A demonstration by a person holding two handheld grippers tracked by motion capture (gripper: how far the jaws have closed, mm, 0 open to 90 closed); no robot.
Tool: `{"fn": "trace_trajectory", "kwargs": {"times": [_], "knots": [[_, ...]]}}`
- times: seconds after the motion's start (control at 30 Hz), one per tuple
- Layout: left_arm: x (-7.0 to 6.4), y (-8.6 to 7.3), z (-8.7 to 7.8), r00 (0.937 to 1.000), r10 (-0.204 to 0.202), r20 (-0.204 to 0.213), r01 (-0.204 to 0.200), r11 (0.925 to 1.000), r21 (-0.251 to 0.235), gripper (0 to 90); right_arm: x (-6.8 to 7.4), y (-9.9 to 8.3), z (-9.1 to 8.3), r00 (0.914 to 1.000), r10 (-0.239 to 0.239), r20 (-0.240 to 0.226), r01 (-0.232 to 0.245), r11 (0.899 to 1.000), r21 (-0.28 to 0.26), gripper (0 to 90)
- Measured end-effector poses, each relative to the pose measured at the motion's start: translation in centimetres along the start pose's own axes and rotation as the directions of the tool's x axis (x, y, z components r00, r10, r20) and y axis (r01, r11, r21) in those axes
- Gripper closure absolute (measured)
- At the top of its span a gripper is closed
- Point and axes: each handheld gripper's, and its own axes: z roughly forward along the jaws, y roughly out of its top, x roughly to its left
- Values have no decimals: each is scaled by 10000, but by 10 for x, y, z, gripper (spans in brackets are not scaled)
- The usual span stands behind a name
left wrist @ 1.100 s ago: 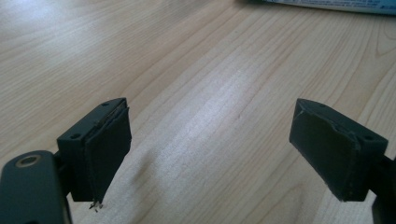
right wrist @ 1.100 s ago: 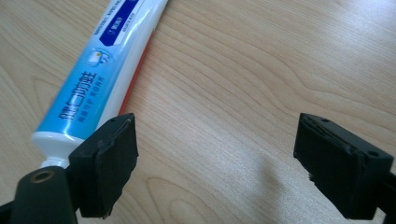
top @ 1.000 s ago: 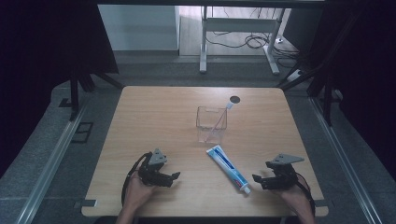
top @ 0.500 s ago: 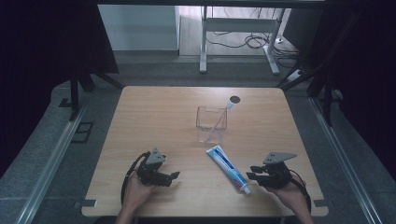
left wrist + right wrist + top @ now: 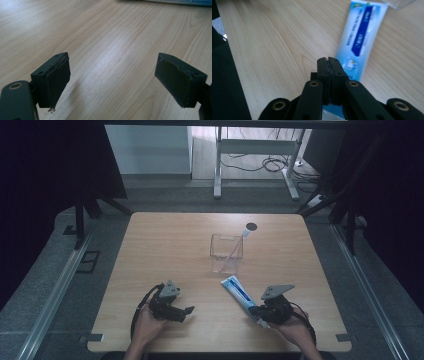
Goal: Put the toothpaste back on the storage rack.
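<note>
A blue and white toothpaste tube (image 5: 239, 291) lies flat on the wooden table (image 5: 165, 250), right of centre near the front. My right gripper (image 5: 253, 310) is shut, its tips at the tube's near end. In the right gripper view the jaws of the right gripper (image 5: 328, 60) are pressed together with nothing between them, just over the near end of the tube (image 5: 362, 37). My left gripper (image 5: 188, 310) rests at the front left, and in its own view the left gripper (image 5: 112, 75) is open over bare wood. A clear container (image 5: 226, 253) holds a toothbrush (image 5: 239, 243).
A round black hole (image 5: 251, 226) sits in the table behind the container. The tube's edge (image 5: 180, 2) crosses the top of the left gripper view. The table's front edge is close under both hands. Desk legs and cables stand on the floor beyond.
My right gripper has slid left along the front of the table to the near end of the toothpaste tube. The left gripper has shifted only slightly.
</note>
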Motion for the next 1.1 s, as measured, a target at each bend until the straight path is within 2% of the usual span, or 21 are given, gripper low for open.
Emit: {"fn": "trace_trajectory", "kwargs": {"times": [0.33, 0.47, 0.77, 0.93, 1.1], "knots": [[-2, 0, 2, 9999, 141, 86, -143, 9998, 168, 133, 1, 2, 10, 9997, 125, -220, -116, 9991, 415, 897], [-3, 1, 3, 9997, 213, 144, -216, 9996, 202, 133, -4, 1, 8, 10000, 98, -12, -97, 9978, 663, 897], [-2, 1, 2, 9998, 170, 115, -172, 9997, 153, 134, -15, -2, 2, 9998, 204, 91, -210, 9969, 752, 896], [-2, 1, 1, 9998, 165, 111, -166, 9998, 116, 134, -12, 3, -1, 9999, 126, -15, -124, 9969, 775, 855], [-1, 1, 1, 9999, 109, 97, -110, 9999, 111, 134, -13, 11, -9, 9996, -74, 263, 53, 9969, 781, 786]]}}
